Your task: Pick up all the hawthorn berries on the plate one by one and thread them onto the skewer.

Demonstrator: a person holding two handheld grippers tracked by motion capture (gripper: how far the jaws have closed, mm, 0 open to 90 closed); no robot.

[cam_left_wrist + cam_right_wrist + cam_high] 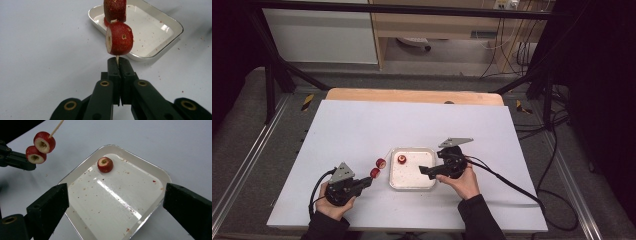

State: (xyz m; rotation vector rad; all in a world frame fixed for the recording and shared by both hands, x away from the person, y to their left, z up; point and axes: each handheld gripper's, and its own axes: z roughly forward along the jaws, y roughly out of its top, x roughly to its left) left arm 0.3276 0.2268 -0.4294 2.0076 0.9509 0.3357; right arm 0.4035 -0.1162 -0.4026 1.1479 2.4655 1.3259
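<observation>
The fruit pieces [119,38] are dark red with pale cream cut faces and brownish cored centres, and the stick [56,128] through two of them is light tan. The tray [160,173] is glossy white, speckled with small red and brown crumbs, on a pale lavender-white worktop [362,125] edged in light wood. Each hand-held gripper [120,72] is black with brass-coloured rivets.
</observation>
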